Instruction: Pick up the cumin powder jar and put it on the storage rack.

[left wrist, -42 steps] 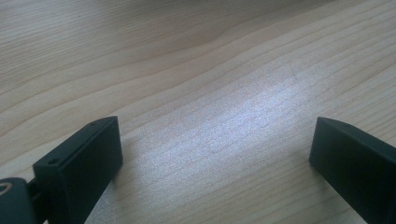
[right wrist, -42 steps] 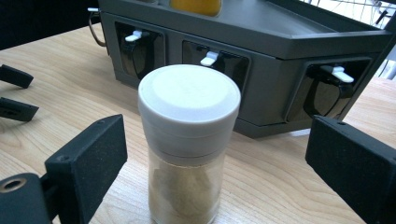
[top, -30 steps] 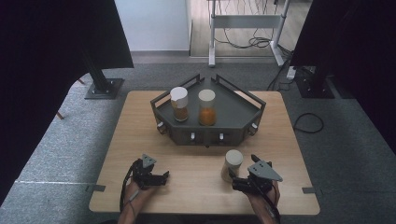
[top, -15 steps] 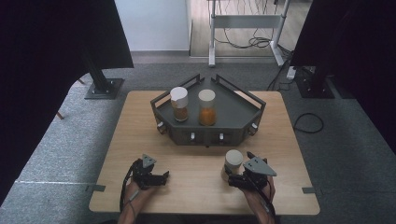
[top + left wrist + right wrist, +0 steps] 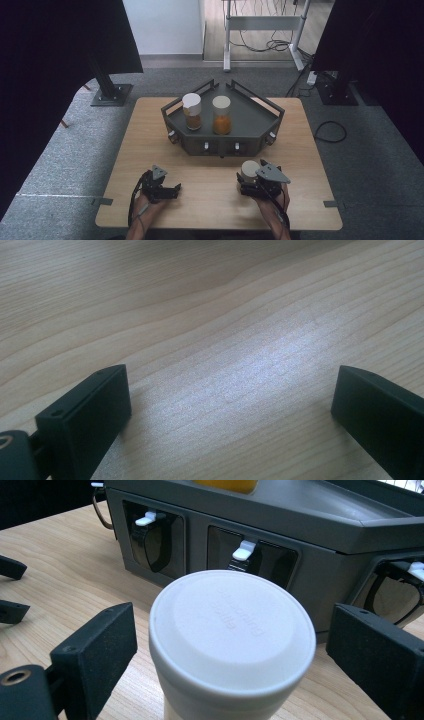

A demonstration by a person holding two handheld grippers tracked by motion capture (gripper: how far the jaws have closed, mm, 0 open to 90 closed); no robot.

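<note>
A jar with a white lid (image 5: 248, 169) stands on the wooden table (image 5: 210, 210) in front of a dark grey tray (image 5: 250, 117). My right gripper (image 5: 247, 181) is around that jar. In the right gripper view the jar (image 5: 232, 630) sits between the two black jaws, with a gap on each side, so the right gripper (image 5: 230, 645) is open. My left gripper (image 5: 172, 189) rests on the table at the near left. It is open over bare wood (image 5: 227, 400).
On the tray stand a white-lidded jar with brown contents (image 5: 191, 112) and one with orange contents (image 5: 221, 116). The tray's front wall (image 5: 300, 535) has recessed windows with white latches (image 5: 242, 550). Dark stands flank the table on the carpet.
My right gripper has moved left and a little forward, so the jar now stands between its jaws. The left gripper and the jars have not moved.
</note>
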